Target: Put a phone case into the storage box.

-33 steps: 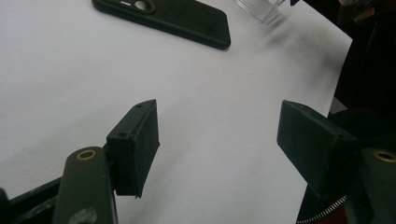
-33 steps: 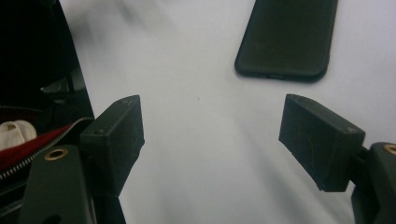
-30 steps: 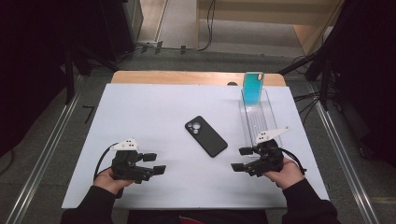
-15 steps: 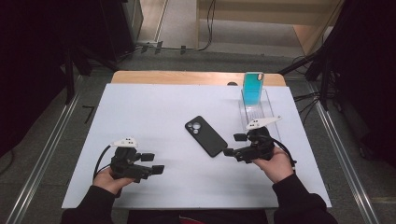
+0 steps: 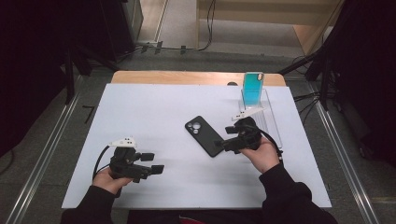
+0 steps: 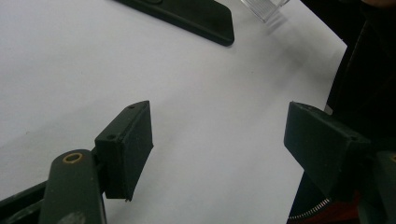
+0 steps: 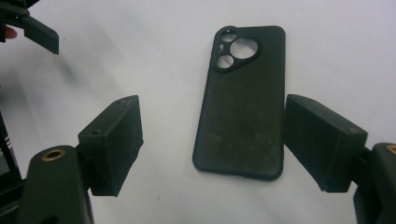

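Moved in from the right edge toward the black phone case (image 5: 205,136) since a second ago — right tongs (image 5: 223,145), now just beside its lower end, spread, nothing pinched. Case flat on the white table (image 5: 154,107), mid-table, camera cutouts up. Left tongs (image 5: 155,162) near the front-left — spread, just been opening, empty. Teal phone case (image 5: 253,88) upright in a clear stand (image 5: 271,119) behind.

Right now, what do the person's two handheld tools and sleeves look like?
Both are black. The left tool and the right tool each end in two chunky, blocky black jaws on arms with a brass-coloured ring at the pivot. Each carries a pale three-cornered plate on top and trails a black cable. The person wears dark sleeves down to the wrists.
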`<state>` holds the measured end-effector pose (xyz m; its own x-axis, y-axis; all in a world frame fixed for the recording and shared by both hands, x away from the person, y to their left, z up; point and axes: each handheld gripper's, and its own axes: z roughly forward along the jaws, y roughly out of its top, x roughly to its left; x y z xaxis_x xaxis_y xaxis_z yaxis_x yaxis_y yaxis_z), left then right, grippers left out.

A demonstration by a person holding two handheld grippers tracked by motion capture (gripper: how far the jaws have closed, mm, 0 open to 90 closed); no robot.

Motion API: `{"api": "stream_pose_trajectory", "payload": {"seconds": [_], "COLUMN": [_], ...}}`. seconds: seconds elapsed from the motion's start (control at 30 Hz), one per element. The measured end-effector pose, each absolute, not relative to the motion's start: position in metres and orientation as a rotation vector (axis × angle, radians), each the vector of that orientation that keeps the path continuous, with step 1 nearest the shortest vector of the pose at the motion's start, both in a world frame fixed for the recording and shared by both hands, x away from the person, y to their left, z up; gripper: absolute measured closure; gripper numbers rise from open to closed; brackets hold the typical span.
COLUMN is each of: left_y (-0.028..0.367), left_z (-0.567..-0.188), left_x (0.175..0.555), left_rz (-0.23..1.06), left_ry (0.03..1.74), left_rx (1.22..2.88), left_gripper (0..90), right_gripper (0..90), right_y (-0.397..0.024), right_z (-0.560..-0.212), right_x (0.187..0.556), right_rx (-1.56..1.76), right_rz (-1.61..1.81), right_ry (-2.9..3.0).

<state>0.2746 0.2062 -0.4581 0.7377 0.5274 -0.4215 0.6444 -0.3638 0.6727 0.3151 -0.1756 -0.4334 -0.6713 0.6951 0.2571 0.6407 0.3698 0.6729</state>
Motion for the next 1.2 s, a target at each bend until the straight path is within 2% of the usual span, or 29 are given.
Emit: {"api": "stream_pose_trajectory", "payload": {"seconds": [0.3, 0.4, 1.2], "left_y": [0.206, 0.206, 0.207], "left_z": [-0.458, -0.458, -0.458], "left_x": [0.274, 0.274, 0.274], "left_rz": [-0.165, -0.164, -0.164], "left_ry": [0.879, 0.876, 0.881], "left_rx": [2.055, 2.055, 2.053], "left_gripper": [23.6, 23.7, 23.6], "right_gripper": [15.1, 0.0, 0.0], "right_y": [-0.163, -0.158, -0.123], "right_z": [-0.433, -0.435, -0.463], "right_x": [0.334, 0.342, 0.378], "right_rx": [1.255, 1.264, 1.259], "right_rz": [1.189, 1.177, 1.063], "right_ry": [2.516, 2.501, 2.549]}}
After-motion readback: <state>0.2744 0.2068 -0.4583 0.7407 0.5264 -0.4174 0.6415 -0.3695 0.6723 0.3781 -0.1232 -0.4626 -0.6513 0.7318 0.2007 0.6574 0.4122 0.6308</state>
